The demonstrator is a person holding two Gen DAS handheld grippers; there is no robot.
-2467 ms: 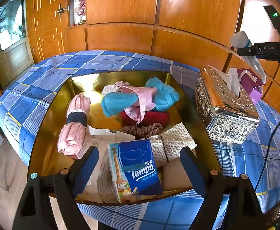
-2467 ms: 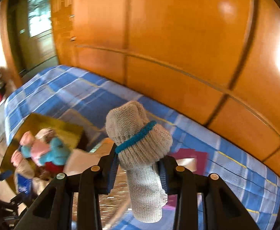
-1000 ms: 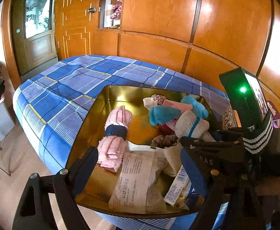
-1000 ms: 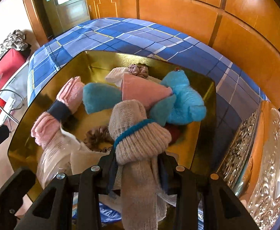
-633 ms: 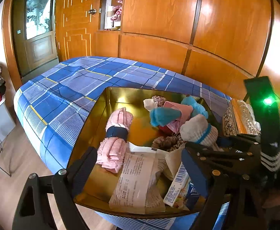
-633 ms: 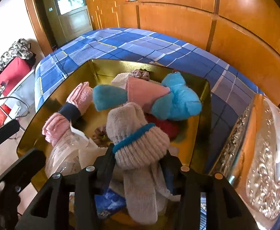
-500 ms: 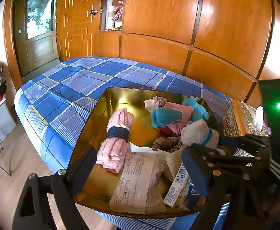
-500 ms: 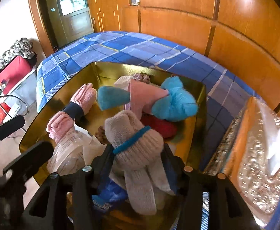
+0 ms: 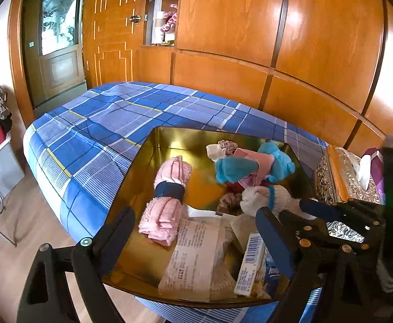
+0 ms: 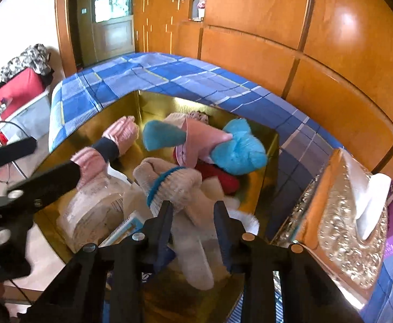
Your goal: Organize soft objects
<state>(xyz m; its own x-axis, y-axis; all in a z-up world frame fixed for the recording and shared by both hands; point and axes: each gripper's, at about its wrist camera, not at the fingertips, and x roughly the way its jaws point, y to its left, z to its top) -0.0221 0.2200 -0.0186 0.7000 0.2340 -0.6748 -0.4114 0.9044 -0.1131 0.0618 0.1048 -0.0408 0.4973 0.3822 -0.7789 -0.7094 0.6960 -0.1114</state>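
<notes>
Blue plaid cloth (image 9: 110,123) covers the surface. On it sits a gold tray (image 9: 153,145), with an ornate silver tissue box (image 10: 341,231) just beside it. In the tray lies a rolled grey-white sock pair (image 10: 174,185), coarse knit, teal band around the cuff, tail trailing toward the camera. The right gripper (image 10: 193,215) straddles that tail; its jaws have just been closing, though firm contact cannot be confirmed. The left gripper (image 9: 196,234) stands wide apart, holding nothing.
</notes>
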